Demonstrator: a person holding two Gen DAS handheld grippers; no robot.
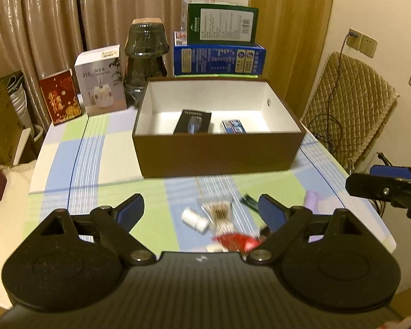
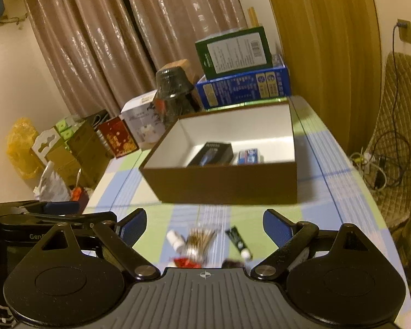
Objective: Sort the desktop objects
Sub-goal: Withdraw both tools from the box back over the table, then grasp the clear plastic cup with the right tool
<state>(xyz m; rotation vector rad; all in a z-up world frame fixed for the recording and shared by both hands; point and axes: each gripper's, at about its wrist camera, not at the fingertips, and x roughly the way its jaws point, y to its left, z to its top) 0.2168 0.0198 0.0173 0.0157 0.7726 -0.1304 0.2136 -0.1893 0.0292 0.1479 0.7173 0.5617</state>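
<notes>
Left claw [image 1: 201, 211] wide and empty, right claw [image 2: 204, 226] wide and empty, brown box [image 1: 219, 153] at 12 o'clock, small items [image 1: 216, 216] between on checked surface [image 1: 109, 150]

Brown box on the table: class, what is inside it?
Inside the open brown box lie a black carton and, beside it, a small blue-and-white carton. The near wall hides the floor just behind it, so anything there cannot be seen.
</notes>
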